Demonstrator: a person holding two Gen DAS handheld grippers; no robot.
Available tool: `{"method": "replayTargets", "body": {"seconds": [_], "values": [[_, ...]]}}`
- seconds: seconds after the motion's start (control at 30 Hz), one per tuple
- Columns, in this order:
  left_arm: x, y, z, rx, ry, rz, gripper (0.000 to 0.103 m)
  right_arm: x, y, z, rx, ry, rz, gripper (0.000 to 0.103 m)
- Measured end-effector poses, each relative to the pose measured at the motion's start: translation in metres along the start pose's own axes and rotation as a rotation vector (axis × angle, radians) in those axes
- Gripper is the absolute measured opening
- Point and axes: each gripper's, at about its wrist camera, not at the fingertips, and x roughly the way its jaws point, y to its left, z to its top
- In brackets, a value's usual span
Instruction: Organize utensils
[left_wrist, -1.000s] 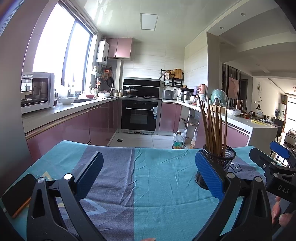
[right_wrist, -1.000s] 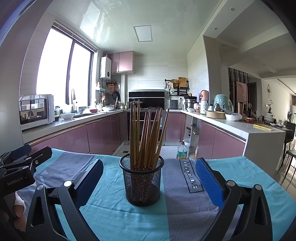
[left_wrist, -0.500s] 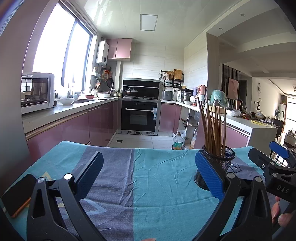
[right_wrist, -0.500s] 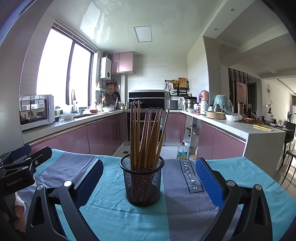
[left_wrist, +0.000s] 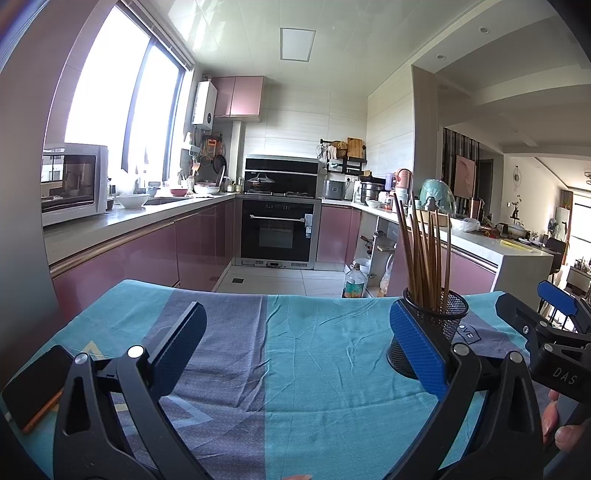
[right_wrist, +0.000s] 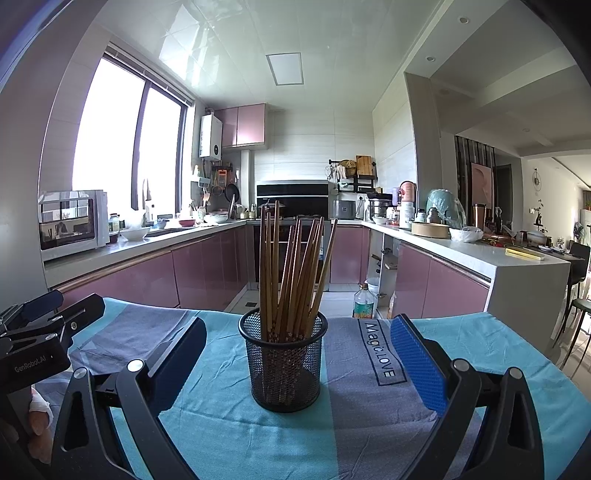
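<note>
A black mesh cup (right_wrist: 284, 365) stands upright on the teal and grey cloth (right_wrist: 369, 417), full of several brown chopsticks (right_wrist: 291, 273). My right gripper (right_wrist: 299, 354) is open and empty, its jaws wide on either side of the cup, a little in front of it. My left gripper (left_wrist: 295, 343) is open and empty over bare cloth; the cup (left_wrist: 432, 332) and chopsticks (left_wrist: 424, 254) show behind its right finger. The left gripper also shows at the left edge of the right wrist view (right_wrist: 40, 332).
A dark phone (left_wrist: 33, 387) lies on the cloth (left_wrist: 314, 369) at the near left. Beyond the table's far edge are pink kitchen cabinets (right_wrist: 207, 269), an oven (left_wrist: 277, 236) and a white counter (right_wrist: 480, 254) on the right.
Both views have shifted slightly; the cup sits a little lower in the right wrist view. Both grippers stay open and empty.
</note>
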Motion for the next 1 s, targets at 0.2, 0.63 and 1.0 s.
{"method": "replayTargets", "body": {"seconds": [0.2,0.63,1.0], "values": [[-0.0003,-0.0001,0.0000,0.000,0.000,0.000,0.098,-0.0001,0.0004,0.0000,0.001,-0.001,0.000,0.097],[-0.0004,-0.0004,-0.0002,0.000,-0.001,0.000,0.098,0.0001,0.0005,0.0012,0.003,-0.002,0.002,0.097],[-0.0006,-0.0006,-0.0005,0.000,0.000,-0.001,0.098,-0.0008,-0.0004,0.0008,0.007,-0.005,-0.002,0.097]]}}
